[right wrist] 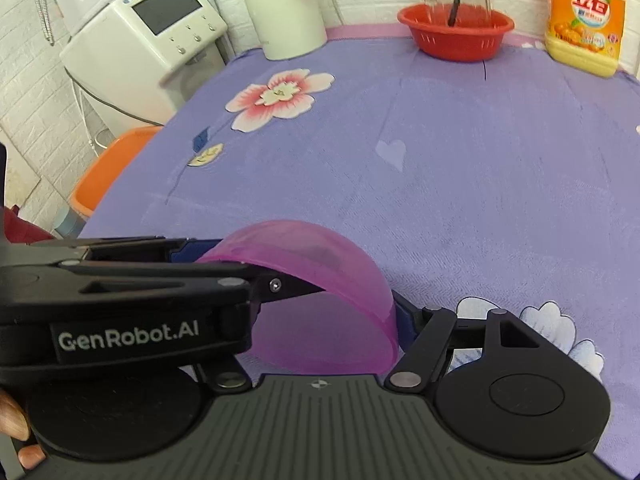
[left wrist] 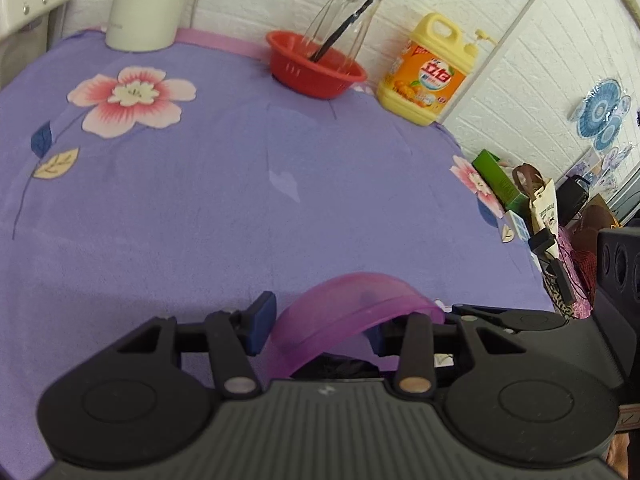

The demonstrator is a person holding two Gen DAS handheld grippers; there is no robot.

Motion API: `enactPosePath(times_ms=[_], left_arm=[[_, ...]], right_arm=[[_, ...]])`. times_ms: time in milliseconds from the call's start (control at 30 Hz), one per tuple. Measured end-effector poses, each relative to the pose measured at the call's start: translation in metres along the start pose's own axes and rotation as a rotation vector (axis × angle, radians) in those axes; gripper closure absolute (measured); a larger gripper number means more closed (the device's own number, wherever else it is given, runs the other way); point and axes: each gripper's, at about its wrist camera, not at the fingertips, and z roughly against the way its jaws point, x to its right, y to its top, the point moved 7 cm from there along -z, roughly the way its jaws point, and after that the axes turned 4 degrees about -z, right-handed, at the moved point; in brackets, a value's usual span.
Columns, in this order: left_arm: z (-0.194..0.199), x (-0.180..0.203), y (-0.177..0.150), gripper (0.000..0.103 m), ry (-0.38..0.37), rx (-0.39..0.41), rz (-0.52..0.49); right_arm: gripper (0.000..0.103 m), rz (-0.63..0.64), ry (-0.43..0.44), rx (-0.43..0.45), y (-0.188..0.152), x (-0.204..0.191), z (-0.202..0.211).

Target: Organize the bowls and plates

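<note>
A translucent pink bowl (left wrist: 352, 312) is tilted on edge between the fingers of my left gripper (left wrist: 320, 328), whose blue pads stand wide on either side of it. In the right wrist view the same pink bowl (right wrist: 320, 280) sits between the fingers of my right gripper (right wrist: 320, 320), and the left gripper (right wrist: 132, 292) reaches in from the left and clamps the bowl's rim. The right gripper's right blue pad (right wrist: 404, 320) touches the bowl's edge; its left finger is hidden behind the left gripper. The bowl is held just above the purple floral tablecloth (right wrist: 460, 184).
At the table's back stand a white kettle (right wrist: 284, 8), a red basket (right wrist: 456, 30) holding a glass jar with a black straw, and a yellow detergent bottle (right wrist: 584, 16). A white appliance (right wrist: 144, 40) and orange stool (right wrist: 108, 164) stand left of the table. Bags and boxes (left wrist: 536, 208) lie right.
</note>
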Motion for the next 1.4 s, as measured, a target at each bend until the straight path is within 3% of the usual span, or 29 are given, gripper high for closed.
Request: enactPosePath(times_ms=[100, 233, 367, 467, 567, 633, 700, 800, 933, 1267, 1400], left_arm=[[-0.013, -0.012, 0.004, 0.062, 0.009, -0.008, 0.004], [-0.015, -0.026, 0.01, 0.05, 0.027, 0.01, -0.006], [-0.021, -0.032, 0.015, 0.05, 0.029, 0.012, -0.016], [-0.035, -0.033, 0.014, 0.051, 0.026, -0.015, -0.011], [-0.037, -0.027, 0.014, 0.053, 0.035, -0.007, -0.04], [-0.038, -0.024, 0.015, 0.057, -0.012, -0.039, 0.006], [-0.034, -0.021, 0.019, 0.058, 0.005, -0.036, 0.021], [-0.022, -0.01, 0.026, 0.058, -0.006, -0.023, 0.024], [-0.001, 0.014, 0.023, 0.058, -0.048, -0.006, 0.005], [0.036, 0.078, -0.013, 0.057, -0.135, 0.024, -0.059], [0.025, 0.063, -0.016, 0.058, -0.079, 0.027, -0.036]], right_arm=[[0.0, 0.007, 0.005, -0.017, 0.002, 0.004, -0.013], [0.0, 0.029, -0.018, 0.013, 0.007, 0.015, -0.008], [0.0, 0.075, -0.061, 0.061, 0.008, 0.029, 0.005], [0.0, 0.067, -0.035, 0.053, 0.011, 0.032, -0.001], [0.0, 0.056, -0.008, 0.01, 0.009, 0.031, -0.017], [0.0, 0.066, 0.009, 0.009, 0.01, 0.023, -0.019], [0.0, 0.048, 0.041, -0.002, 0.011, 0.013, -0.015], [0.0, 0.099, 0.011, 0.036, 0.018, 0.004, -0.002], [0.0, 0.076, 0.006, 0.075, 0.019, 0.007, 0.025], [0.0, -0.008, -0.04, 0.119, -0.026, 0.019, 0.081], [0.0, -0.051, -0.019, 0.101, -0.026, 0.019, 0.067]])
